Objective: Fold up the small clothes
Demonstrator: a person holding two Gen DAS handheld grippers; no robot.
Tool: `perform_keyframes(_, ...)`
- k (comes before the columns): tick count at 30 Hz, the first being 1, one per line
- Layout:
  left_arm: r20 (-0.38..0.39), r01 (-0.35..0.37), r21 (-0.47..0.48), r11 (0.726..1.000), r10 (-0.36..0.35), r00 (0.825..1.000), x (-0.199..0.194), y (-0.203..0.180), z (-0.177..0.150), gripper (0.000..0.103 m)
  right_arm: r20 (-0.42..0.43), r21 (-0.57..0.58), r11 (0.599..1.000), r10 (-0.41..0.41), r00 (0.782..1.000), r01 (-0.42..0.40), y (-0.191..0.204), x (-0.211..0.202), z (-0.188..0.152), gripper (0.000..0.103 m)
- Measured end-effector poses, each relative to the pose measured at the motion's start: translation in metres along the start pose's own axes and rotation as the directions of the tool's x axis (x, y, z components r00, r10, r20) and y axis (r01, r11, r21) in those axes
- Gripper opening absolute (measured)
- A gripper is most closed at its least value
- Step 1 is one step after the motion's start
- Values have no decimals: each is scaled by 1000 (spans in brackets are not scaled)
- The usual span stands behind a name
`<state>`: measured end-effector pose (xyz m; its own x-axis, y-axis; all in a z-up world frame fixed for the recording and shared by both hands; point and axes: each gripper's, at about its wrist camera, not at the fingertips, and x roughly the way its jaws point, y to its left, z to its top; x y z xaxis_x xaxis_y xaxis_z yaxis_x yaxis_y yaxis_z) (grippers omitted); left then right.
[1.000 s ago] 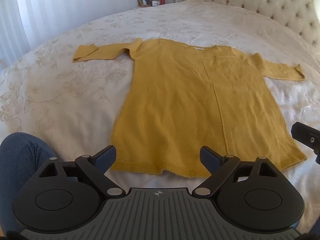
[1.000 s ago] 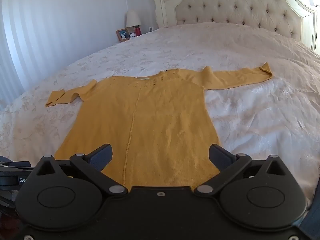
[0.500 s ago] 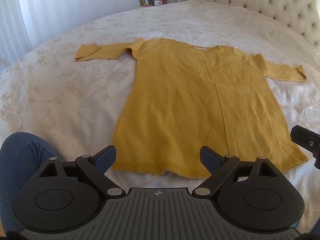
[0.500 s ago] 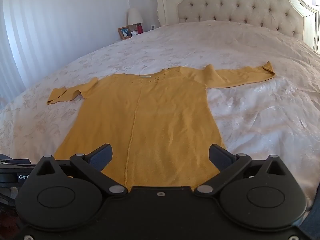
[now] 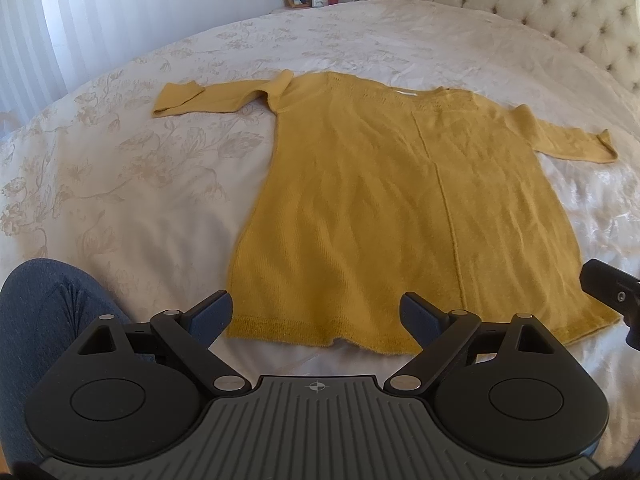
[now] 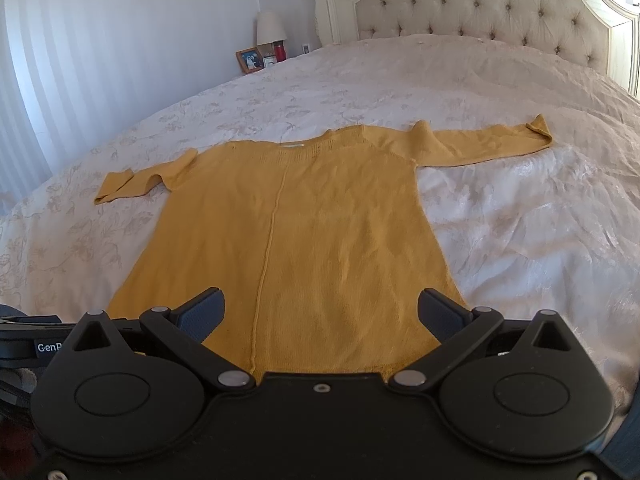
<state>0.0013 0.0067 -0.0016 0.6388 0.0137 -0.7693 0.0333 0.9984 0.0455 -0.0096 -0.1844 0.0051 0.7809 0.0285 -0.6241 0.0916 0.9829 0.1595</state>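
Observation:
A mustard-yellow knit sweater (image 5: pixel 384 216) (image 6: pixel 304 240) lies flat on the bed, both sleeves spread sideways and its neckline toward the headboard. My left gripper (image 5: pixel 318 312) hovers open just short of the sweater's hem, toward its left corner, with nothing between the fingers. Over the lower right part of the sweater my right gripper (image 6: pixel 320 308) is open and holds nothing. A black part of the right gripper (image 5: pixel 612 292) shows at the right edge of the left wrist view, and part of the left gripper (image 6: pixel 24 344) sits at the left edge of the right wrist view.
The bed is covered by a cream floral bedspread (image 5: pixel 120 168) (image 6: pixel 520 216). A tufted headboard (image 6: pixel 480 4) stands at the far end. A nightstand with a lamp (image 6: pixel 271 28), picture frame (image 6: pixel 249 60) and red jar sits far left. A person's blue-clad leg (image 5: pixel 40 312) is near left.
The sweater sits slightly farther right and higher in both views than a second ago, a small shift of the cameras. Both grippers stay open and the sweater lies as before.

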Motion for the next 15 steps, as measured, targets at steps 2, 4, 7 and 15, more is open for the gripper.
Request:
perform_keyframes(2,-2,0,1,1000,0,1000,1,0,0,91,-4,0,1000,-1,1000,1,0,1,-1,102)
perform_keyframes(4,-3,0,1,1000,0,1000,1,0,0,91,-9,-2,1000,-2,1000,2,1,2,-1,102)
perform_keyframes(7,-7,3,6,1000,-3,1000,2,0,-1,91,-16,-2,1000,-5,1000,5,1,4,-2,102)
perform_keyframes(15,-13,-5,10,1000,5,1000,4,0,-2,91,-30,-12,1000,-11,999,11,4,7,-4,102)
